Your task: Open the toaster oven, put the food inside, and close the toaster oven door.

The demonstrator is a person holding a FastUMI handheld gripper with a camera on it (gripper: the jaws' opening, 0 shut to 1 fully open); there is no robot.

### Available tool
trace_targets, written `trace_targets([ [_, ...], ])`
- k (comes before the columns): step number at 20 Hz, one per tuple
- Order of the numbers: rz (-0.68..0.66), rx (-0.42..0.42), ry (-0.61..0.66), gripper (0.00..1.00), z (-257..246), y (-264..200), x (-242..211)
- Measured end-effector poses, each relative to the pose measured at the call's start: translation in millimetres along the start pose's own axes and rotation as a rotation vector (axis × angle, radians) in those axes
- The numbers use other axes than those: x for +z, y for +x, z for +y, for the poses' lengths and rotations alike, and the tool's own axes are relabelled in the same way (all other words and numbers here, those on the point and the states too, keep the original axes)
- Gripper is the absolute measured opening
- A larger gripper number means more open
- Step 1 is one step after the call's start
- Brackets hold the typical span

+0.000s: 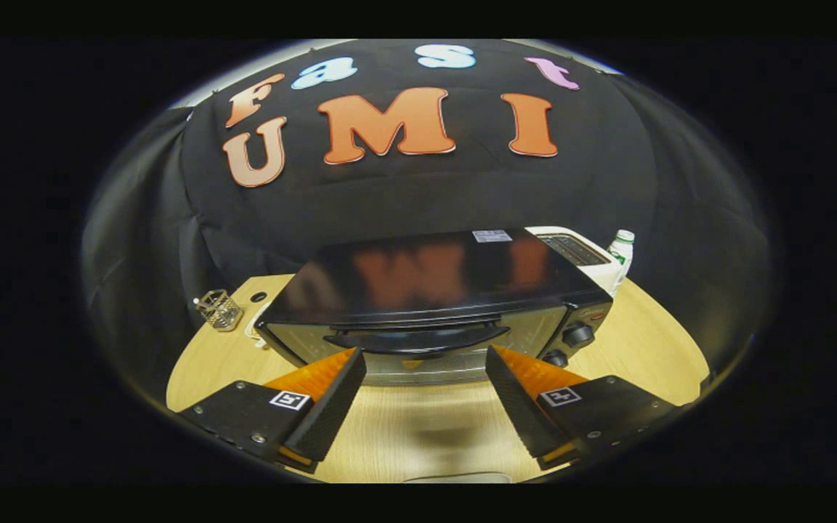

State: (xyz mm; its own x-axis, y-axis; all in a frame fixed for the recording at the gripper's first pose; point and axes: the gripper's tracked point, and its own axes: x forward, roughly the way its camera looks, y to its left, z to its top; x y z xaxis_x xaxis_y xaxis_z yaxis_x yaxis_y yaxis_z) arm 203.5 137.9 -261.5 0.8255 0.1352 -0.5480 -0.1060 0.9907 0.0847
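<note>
Toaster oven, door closed, on wooden counter.
Tool: released, fingers spread wide, grasping nothing, tips just short of the oven's door handle. Control knobs on the oven's right. Behind it: white toaster, plastic bottle. Wire holder to the left.

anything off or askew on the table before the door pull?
Nothing stands out. Toaster oven sits level with its door shut; wire basket and bottle stand upright. Claw is open just short of the door handle.
</note>
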Motion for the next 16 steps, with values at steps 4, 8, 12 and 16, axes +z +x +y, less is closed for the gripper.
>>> trace_targets([
  [4, -0.044, 0.014, -0.019, 0.99, 1, -29, 27],
  [8, -0.142, 0.019, -0.054, 0.99, -4, -76, 82],
  [12, -0.231, -0.002, -0.078, 0.98, -17, -135, 132],
  [16, -0.331, 0.008, -0.045, 0.98, -29, -203, 169],
])
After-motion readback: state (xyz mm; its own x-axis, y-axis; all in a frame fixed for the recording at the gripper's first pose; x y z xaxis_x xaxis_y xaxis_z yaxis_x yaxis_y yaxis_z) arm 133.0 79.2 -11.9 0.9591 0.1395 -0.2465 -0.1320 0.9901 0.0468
